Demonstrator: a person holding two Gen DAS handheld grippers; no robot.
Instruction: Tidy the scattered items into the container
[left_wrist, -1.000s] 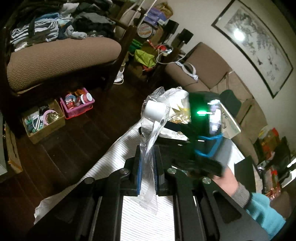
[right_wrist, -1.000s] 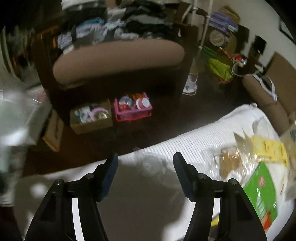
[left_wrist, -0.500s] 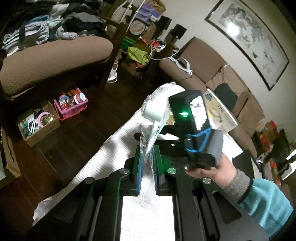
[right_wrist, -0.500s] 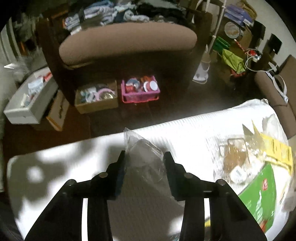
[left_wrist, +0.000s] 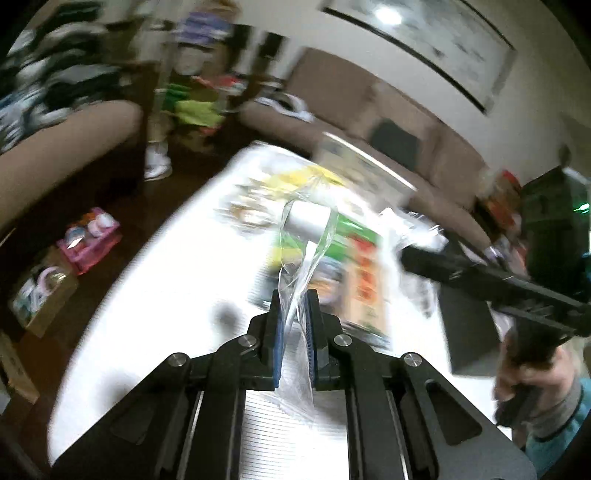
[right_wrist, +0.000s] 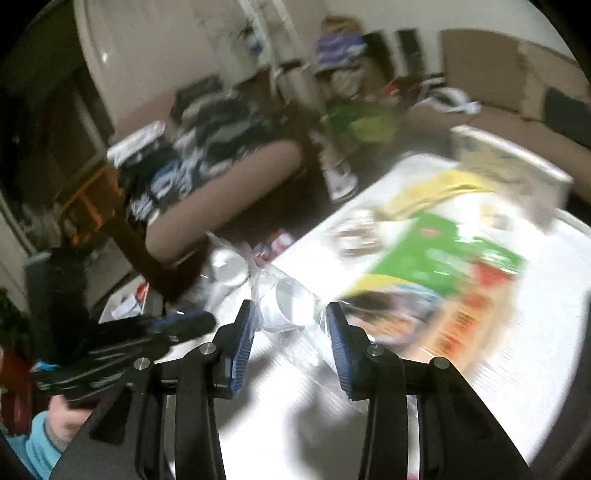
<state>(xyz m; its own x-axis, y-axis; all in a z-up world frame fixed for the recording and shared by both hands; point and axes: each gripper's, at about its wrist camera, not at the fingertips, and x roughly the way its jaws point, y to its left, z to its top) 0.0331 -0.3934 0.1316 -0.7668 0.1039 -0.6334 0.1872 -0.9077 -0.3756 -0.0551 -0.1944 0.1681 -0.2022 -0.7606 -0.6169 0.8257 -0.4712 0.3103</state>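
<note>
Left wrist view: the left tongs (left_wrist: 294, 328) are pinching a clear plastic bag (left_wrist: 299, 280) between their blue pads (left_wrist: 279, 343), closed down almost fully on the film. The bag is standing up out of the grip, and a white cylindrical piece (left_wrist: 307, 220) is sitting inside its upper end, above the white ribbed tabletop (left_wrist: 159, 295). Beyond the bag, a green and orange packet (left_wrist: 354, 266) and some yellow packaging (left_wrist: 303, 177) are lying on the tabletop, heavily blurred. The right tongs (left_wrist: 413, 258) are reaching in from the right edge, held by a hand (left_wrist: 532, 384) in a teal sleeve; whether they are gripping anything cannot be told from here. On the dark floor at the left, a pink basket (left_wrist: 90, 240) and a cardboard box (left_wrist: 40, 295) are sitting side by side, both full of small things.

Right wrist view: the right tongs (right_wrist: 290, 332) are standing partly open, with a second clear bag holding a white round piece (right_wrist: 291, 299) lying between the fingers; the blur is hiding whether the pads are touching it. The left tongs (right_wrist: 177, 325) are showing at the left, just beside it. The green packet (right_wrist: 443, 258) is lying on the tabletop (right_wrist: 517, 369) to the right. No container on the tabletop can be made out.
</note>
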